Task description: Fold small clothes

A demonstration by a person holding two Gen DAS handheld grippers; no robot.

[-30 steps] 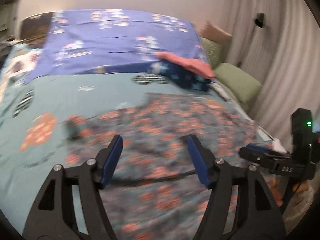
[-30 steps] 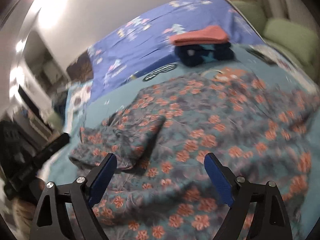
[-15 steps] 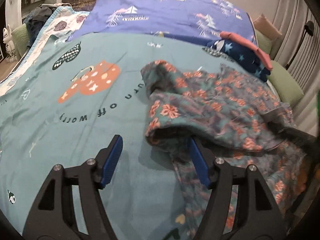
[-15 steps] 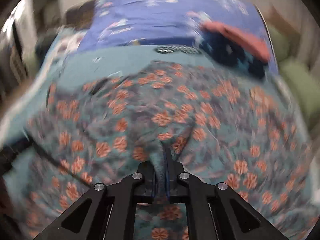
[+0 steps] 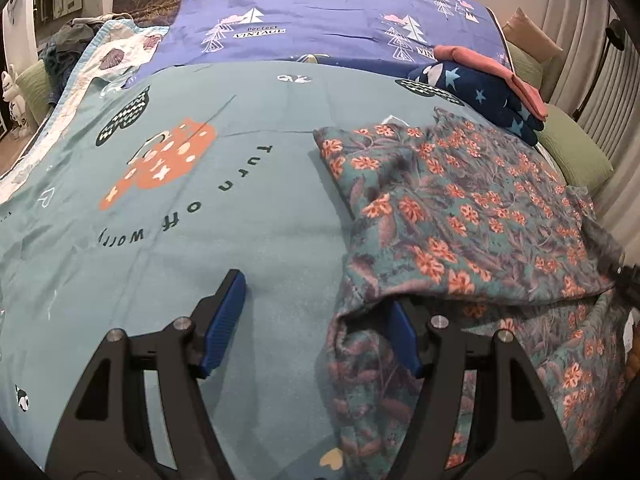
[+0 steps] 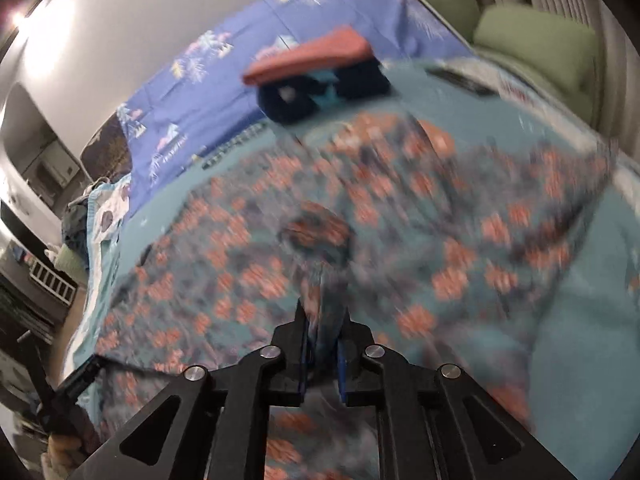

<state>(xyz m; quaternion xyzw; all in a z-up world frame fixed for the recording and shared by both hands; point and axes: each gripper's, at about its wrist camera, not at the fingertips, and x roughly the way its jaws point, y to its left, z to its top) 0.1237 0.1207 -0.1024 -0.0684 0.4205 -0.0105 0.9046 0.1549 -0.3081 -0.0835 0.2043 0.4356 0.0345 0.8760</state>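
Having been folded over since a second ago: floral garment [image 5: 472, 216], now doubled on itself, lying across right half of left wrist view on teal bedspread [image 5: 240, 216]. Having just been closing, then easing slightly: right gripper [image 6: 322, 344], jaws nearly together, pinching a bunched ridge of floral cloth at lower centre of blurred right wrist view. Standing spread and unchanged in width: left gripper [image 5: 312, 320], at lower centre of its frame; left blue pad over bare bedspread, right pad tucked under folded hem, nothing clamped.

Handling, judged: soft, thin, light fabric, draping and creasing readily, sliding easily over the sheet; not fragile. Best taken at a hem corner or folded edge, through both layers, rather than mid-panel, where only a ridge bunches up.

Lying beyond, upper right of left wrist frame: folded navy star garment [image 5: 480, 92] with salmon garment [image 5: 492, 68] stacked on top. Farther back: purple tree-print sheet [image 5: 320, 12]; at right edge, green cushion [image 5: 572, 148].
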